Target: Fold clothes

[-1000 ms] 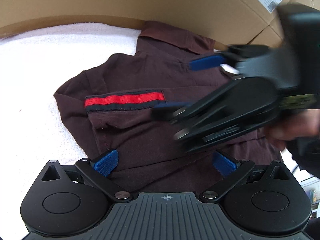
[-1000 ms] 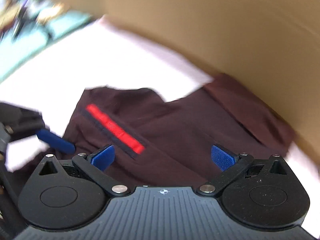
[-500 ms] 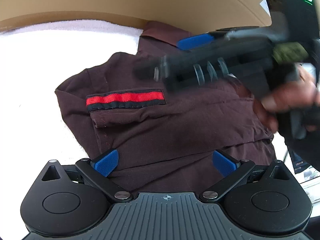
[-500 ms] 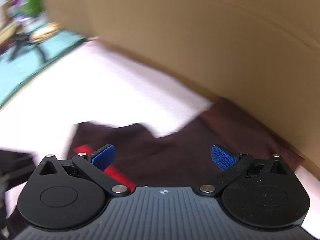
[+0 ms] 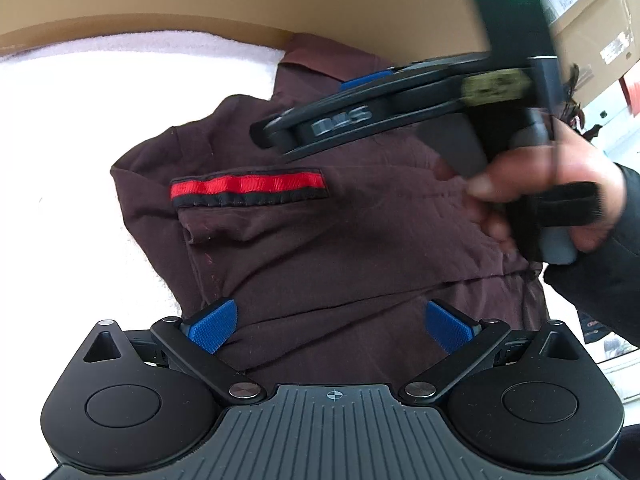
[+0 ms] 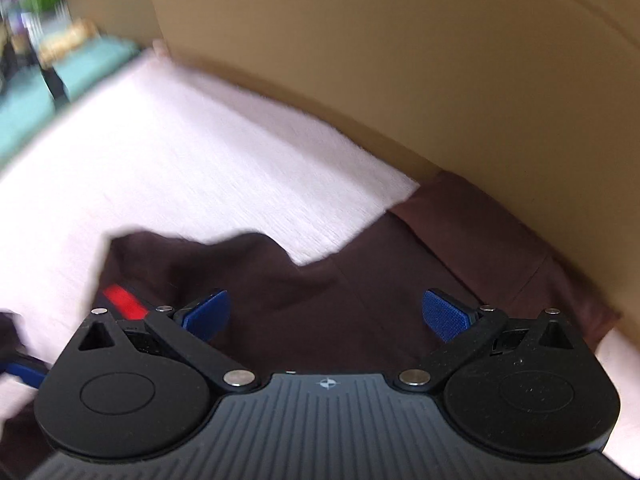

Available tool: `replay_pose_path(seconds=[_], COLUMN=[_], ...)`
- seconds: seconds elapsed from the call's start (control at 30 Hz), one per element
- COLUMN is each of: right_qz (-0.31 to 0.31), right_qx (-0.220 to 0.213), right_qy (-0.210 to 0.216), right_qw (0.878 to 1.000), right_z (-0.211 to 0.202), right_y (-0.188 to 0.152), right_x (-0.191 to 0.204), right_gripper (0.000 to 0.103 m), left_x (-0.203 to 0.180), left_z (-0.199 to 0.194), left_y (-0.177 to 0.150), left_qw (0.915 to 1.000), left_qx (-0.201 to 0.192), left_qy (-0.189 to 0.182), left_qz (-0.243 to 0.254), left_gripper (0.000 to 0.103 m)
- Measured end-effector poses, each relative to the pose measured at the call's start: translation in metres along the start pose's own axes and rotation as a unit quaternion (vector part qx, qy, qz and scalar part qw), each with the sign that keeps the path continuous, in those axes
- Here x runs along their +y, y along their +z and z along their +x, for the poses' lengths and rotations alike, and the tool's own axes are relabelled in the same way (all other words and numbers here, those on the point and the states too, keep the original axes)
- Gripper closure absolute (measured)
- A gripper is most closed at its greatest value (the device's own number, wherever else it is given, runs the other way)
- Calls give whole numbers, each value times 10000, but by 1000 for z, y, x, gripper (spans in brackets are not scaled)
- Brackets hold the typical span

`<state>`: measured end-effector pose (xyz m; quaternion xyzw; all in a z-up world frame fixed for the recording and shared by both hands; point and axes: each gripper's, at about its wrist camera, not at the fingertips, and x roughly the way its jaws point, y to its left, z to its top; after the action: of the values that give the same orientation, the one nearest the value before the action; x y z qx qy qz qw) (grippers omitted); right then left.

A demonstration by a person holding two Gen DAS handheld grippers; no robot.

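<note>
A dark brown polo shirt (image 5: 340,240) lies partly folded on a white towel (image 5: 80,140). Its sleeve, with a red and black stripe (image 5: 246,186), is folded across the front. The collar (image 5: 320,60) points at the cardboard wall. My left gripper (image 5: 330,322) is open low over the shirt's near hem, with nothing between its blue pads. My right gripper (image 6: 326,314) is open and empty above the shirt's middle, facing the collar (image 6: 500,232). In the left wrist view its black body (image 5: 360,114) hovers over the chest, held by a hand (image 5: 540,188).
A tall cardboard wall (image 6: 400,60) stands right behind the collar, and cardboard boxes (image 5: 592,20) stand at the far right. White towel (image 6: 180,152) stretches to the left of the shirt. A teal surface with blurred clutter (image 6: 48,64) lies beyond the towel's left edge.
The right gripper has swung up and away from the striped sleeve toward the collar, turning edge-on to the left camera. The left gripper and shirt have stayed in place.
</note>
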<state>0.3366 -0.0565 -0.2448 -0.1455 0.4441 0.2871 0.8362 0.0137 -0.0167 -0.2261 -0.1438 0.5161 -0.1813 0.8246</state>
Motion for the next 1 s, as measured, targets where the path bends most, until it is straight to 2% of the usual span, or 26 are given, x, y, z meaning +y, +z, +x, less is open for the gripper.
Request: replay_pose_path(seconds=[0.07,0.17,0.27,0.4,0.5,0.6,0.67,0.73,0.83,0.93,0.97,1.0], right_qz=[-142,-782,-1457,-689,-79,430,425,313,-238,-871,-833,-537], right_qx=[-20,217,413,305,157,105,91,182,374,518,482,409], right_qy=[245,666,162,263,-210,-23,41,359,672,306,214,208], right_qw=[9996,9945,9883,9968,9996,9990,9990,9987,9968,9944,9951,9975], right_z=[-12,-14,5,15,19,15,4,-5,-13,-7,-5,-3], right_y=[-2,-9,-21,-10,-2,1,-2,-7,-20,-34,-36,-33], right_x=[8,31,59,40,14,-12,-18,-17,3,26,26,19], right_gripper=[1,1,1,1,1,1,1,1,1,1,1,1], left_x=[0,-2,-3,-3,-3,-3,-3,-2,-1,-1,-2,-2], left_z=[0,0,1,-1,-2,-3,-3,-3,-3,-4,-3,-4], left_y=[0,0,-1,-2,-4,-4,-4,-4,-3,-4,-4,-4], left_qw=[10000,10000,9999,10000,10000,10000,10000,10000,9999,9998,9997,9997], left_qx=[2,22,37,26,21,17,11,24,51,87,97,106], left_qy=[3,43,78,74,73,63,49,56,76,98,102,103], left_qz=[3,54,80,58,58,42,27,52,103,162,174,178], left_gripper=[0,0,0,0,0,0,0,0,0,0,0,0])
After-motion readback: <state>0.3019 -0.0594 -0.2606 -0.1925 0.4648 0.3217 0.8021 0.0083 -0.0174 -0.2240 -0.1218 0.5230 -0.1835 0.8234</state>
